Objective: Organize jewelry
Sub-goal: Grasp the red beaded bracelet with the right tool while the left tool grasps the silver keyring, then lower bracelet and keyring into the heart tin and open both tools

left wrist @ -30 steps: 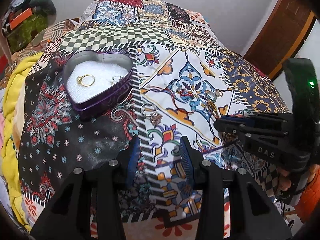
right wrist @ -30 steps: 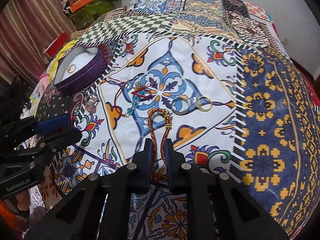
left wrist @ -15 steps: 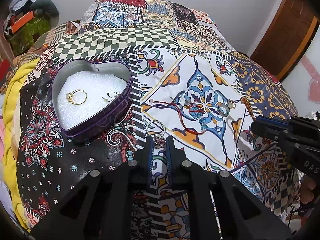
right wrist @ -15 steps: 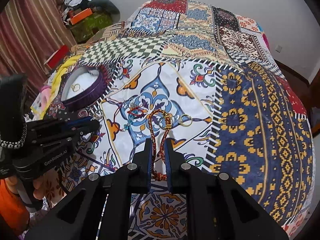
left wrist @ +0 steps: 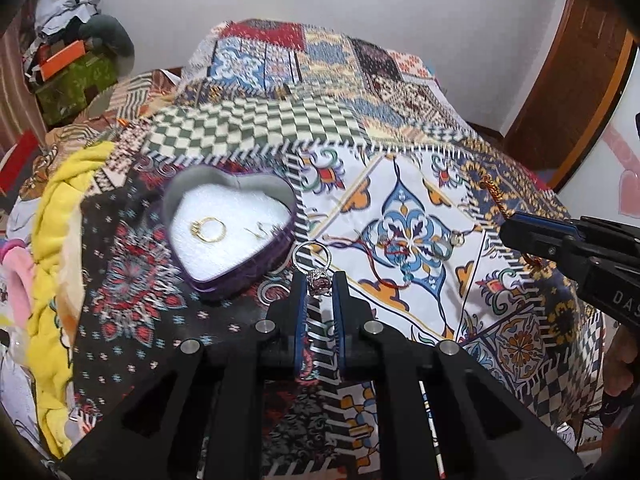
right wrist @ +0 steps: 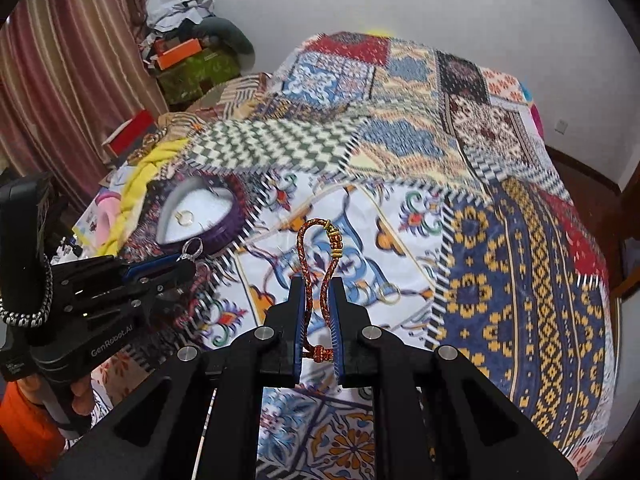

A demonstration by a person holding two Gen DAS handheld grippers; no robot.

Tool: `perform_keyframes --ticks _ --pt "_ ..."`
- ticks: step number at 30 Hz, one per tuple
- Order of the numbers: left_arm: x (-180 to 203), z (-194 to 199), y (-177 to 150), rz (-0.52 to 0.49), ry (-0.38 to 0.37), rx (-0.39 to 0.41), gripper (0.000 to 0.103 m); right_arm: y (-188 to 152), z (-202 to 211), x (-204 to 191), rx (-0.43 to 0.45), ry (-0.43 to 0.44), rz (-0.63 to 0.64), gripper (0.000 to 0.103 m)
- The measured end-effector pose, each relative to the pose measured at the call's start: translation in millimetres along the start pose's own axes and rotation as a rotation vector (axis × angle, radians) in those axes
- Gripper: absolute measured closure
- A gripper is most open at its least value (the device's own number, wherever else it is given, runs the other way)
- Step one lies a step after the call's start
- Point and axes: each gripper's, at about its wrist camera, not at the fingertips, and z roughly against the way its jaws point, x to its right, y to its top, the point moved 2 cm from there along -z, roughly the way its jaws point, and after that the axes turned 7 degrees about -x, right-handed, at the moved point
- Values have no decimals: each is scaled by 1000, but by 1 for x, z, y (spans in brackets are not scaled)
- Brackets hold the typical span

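1. Only our left wrist view shows the loose red cord [left wrist: 376, 254] and ring [left wrist: 442, 249] lying on the quilt [left wrist: 400, 184], right of the heart-shaped tin [left wrist: 240, 268].
2. We count one gold ring [left wrist: 209, 230] and one small earring [left wrist: 262, 231] inside that tin.
3. Our left gripper [left wrist: 319, 284] is clenched on a silver ring [left wrist: 314, 266], raised just beside the tin.
4. Our right gripper [right wrist: 317, 312] pinches a braided bracelet [right wrist: 316, 252] upright, right of the tin.

Silver ring [left wrist: 318, 276] with stone, which we see clamped upright at fingertips, braided red-gold bracelet [right wrist: 318, 256] looped upward, purple heart tin [left wrist: 230, 226] on quilt holding gold ring [left wrist: 210, 229]
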Motion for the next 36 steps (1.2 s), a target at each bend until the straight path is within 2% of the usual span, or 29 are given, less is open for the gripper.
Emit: perform_keyframes --ticks 11,18,27,36 --pt "-30 46 4 57 24 103 92 29 6 -42 62 42 69 93" --pt "-56 67 9 96 53 162 92 37 -5 -71 59 87 110 93" --pt "-77 68 17 117 64 190 92 52 -27 -89 32 129 130 93" --pt "-83 45 28 111 33 171 92 68 -57 -94 -13 142 145 93"
